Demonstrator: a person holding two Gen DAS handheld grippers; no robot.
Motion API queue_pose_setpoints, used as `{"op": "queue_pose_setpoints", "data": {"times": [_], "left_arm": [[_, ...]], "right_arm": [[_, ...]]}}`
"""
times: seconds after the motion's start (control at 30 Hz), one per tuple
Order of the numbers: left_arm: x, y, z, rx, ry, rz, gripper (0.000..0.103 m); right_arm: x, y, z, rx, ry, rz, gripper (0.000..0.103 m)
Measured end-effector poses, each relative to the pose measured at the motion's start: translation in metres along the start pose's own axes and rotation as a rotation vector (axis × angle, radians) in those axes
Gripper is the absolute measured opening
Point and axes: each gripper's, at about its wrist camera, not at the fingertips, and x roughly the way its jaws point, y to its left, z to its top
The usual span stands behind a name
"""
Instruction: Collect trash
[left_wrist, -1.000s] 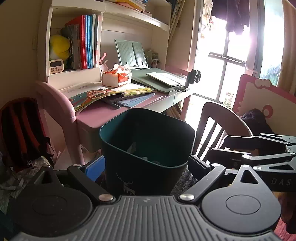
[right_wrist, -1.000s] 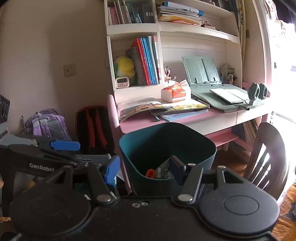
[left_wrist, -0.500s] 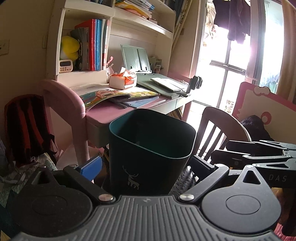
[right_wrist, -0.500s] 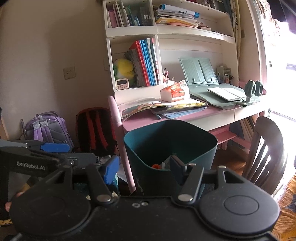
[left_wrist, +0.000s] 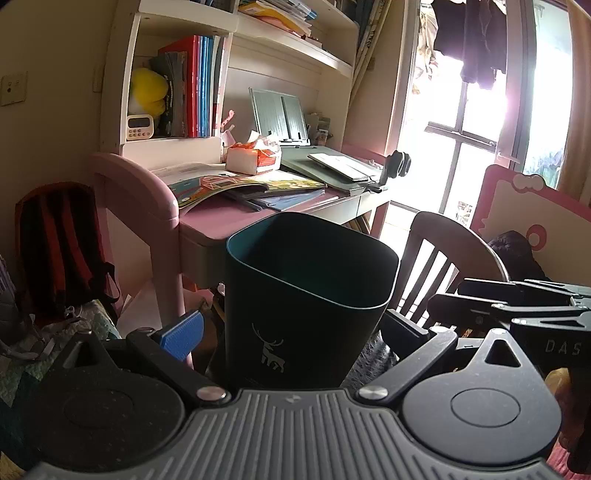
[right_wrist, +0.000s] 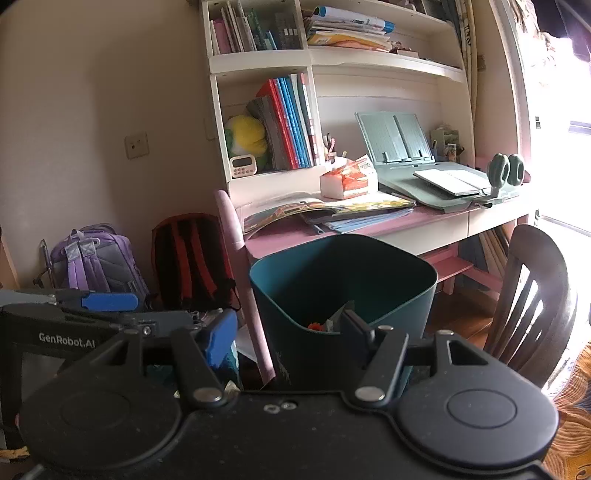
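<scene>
My left gripper (left_wrist: 291, 332) is spread wide, and the bin (left_wrist: 310, 295) stands between its two fingers. The blue pad (left_wrist: 183, 334) on the left side is clear of the bin's wall. I cannot tell if the right finger touches the bin. So my left gripper holds nothing that I can see.

My right gripper (right_wrist: 288, 332) is also wide. Its left blue pad (right_wrist: 221, 336) is outside the bin (right_wrist: 343, 288), and its right finger dips over the near rim. It has hold of nothing.

The bin is dark green and stands straight up, just in front of both grippers. Its long way runs up and down, and its open mouth points up. A small white deer (left_wrist: 271, 349) on its wall faces my left gripper. From my right gripper I can look down inside and see some trash (right_wrist: 325, 325) at the bottom, with a bit of orange in it.

Behind the bin is a pink desk (right_wrist: 280, 236) with open books. A dark chair (right_wrist: 532, 295) stands to the right of the bin. Bags (right_wrist: 192, 258) sit on the floor to the left.
</scene>
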Motion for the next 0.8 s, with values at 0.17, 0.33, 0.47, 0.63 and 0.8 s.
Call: {"op": "queue_pose_setpoints", "data": {"times": [0.17, 0.33, 0.47, 0.63, 0.8], "left_arm": [[-0.001, 0.000, 0.000, 0.003, -0.004, 0.004, 0.103], [-0.002, 0.000, 0.001, 0.004, -0.012, 0.003, 0.103], [-0.004, -0.003, 0.004, 0.009, -0.027, 0.001, 0.103], [-0.008, -0.006, 0.007, 0.018, -0.045, -0.004, 0.103], [-0.010, -0.011, 0.009, 0.032, -0.061, 0.002, 0.103]], "right_arm": [[-0.001, 0.001, 0.001, -0.006, -0.005, 0.005, 0.062], [-0.003, 0.003, 0.002, -0.012, -0.013, 0.000, 0.063], [-0.007, 0.003, 0.002, -0.017, -0.018, -0.007, 0.063], [-0.013, 0.004, 0.005, -0.021, -0.030, -0.012, 0.064], [-0.017, 0.005, 0.006, -0.023, -0.043, -0.010, 0.064]]}}
